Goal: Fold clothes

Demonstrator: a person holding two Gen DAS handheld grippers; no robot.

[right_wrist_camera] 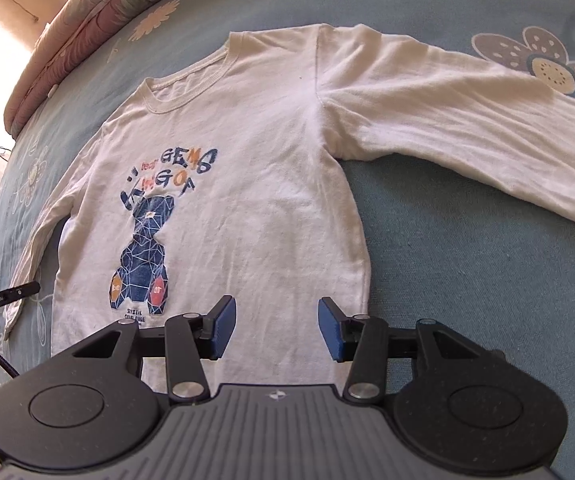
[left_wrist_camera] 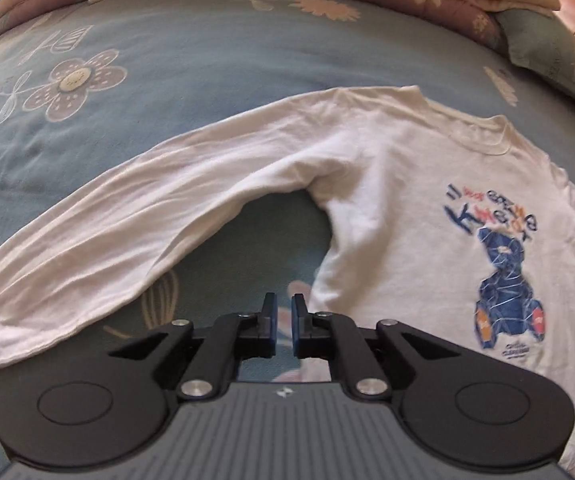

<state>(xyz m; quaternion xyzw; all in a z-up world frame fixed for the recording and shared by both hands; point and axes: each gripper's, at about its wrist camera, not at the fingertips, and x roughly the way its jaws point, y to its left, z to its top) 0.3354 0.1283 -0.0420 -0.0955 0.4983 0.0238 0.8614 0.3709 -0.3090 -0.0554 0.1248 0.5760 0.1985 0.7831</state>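
The left tongs (left_wrist_camera: 284, 322) stand nearly closed with nothing between the pads, hovering above bare bedspread (left_wrist_camera: 215, 40) in the gap between the shirt's body and its near sleeve (left_wrist_camera: 127, 216); the right tongs (right_wrist_camera: 275, 330) are about half open and empty, poised over the lower hem of the white long-sleeved shirt (right_wrist_camera: 271, 184); the shirt lies flat, print side up, on the bed with both sleeves spread outward, probably laid out so that the sleeves can be folded in first; the far sleeve (right_wrist_camera: 467, 120) stretches across a flower pattern; no fold seems begun yet.
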